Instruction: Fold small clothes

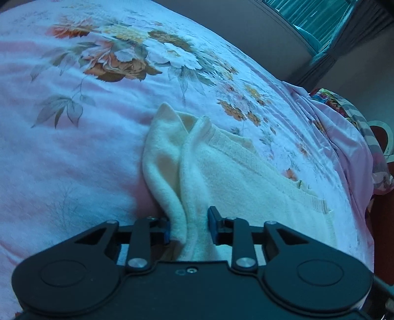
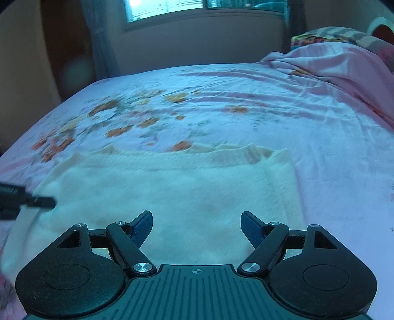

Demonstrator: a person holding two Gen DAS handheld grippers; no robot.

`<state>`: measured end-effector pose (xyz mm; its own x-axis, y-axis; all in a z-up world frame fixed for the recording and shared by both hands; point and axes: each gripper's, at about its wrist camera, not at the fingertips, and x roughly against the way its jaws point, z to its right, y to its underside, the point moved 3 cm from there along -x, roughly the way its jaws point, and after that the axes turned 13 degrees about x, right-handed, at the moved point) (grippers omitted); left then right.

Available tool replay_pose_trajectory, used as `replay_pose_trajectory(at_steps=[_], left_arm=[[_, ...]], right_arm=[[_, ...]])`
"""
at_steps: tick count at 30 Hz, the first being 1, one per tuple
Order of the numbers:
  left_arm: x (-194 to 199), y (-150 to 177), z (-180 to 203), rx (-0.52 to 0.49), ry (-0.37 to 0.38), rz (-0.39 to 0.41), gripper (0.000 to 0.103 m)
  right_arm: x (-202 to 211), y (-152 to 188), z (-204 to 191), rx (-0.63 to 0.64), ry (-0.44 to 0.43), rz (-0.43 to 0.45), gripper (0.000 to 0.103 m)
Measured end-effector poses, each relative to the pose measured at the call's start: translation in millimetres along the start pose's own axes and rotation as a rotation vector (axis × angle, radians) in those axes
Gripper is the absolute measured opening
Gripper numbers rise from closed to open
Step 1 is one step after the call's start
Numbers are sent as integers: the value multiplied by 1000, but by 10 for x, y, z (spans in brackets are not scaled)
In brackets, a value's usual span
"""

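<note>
A cream knitted garment (image 1: 246,177) lies on the bed, and its near edge is gathered into an upright fold. My left gripper (image 1: 189,225) is shut on that fold, with the blue pads pressing the bunched cloth from both sides. In the right wrist view the same garment (image 2: 172,192) lies spread flat, a ribbed hem along its far edge. My right gripper (image 2: 197,226) hovers over its near part, open, with nothing between its fingers. The tip of the left gripper (image 2: 37,201) shows at the garment's left edge.
The bed is covered by a pink sheet (image 2: 246,110) with orange flowers. A bunched pink blanket (image 2: 332,66) and a colourful pillow (image 1: 344,108) lie at the right end. A wall with a window (image 2: 167,7) stands beyond the bed.
</note>
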<state>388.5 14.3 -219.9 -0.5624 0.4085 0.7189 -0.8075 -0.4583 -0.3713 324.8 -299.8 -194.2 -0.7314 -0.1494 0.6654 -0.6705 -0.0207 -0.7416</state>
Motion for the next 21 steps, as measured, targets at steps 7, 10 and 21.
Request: replay_pose_trajectory(at_steps=[7,10,21], left_arm=[[271,76,499,-157,39,61,11],[310,212,896,-245,75,59,11],[-327,1105,1813,-323,114,-153,11]], right_arm=[[-312,152,-4,81,36,-105,78],[-187,140,92,4,-1,-58,79],[393,205,561,-149,-139,-2,79]])
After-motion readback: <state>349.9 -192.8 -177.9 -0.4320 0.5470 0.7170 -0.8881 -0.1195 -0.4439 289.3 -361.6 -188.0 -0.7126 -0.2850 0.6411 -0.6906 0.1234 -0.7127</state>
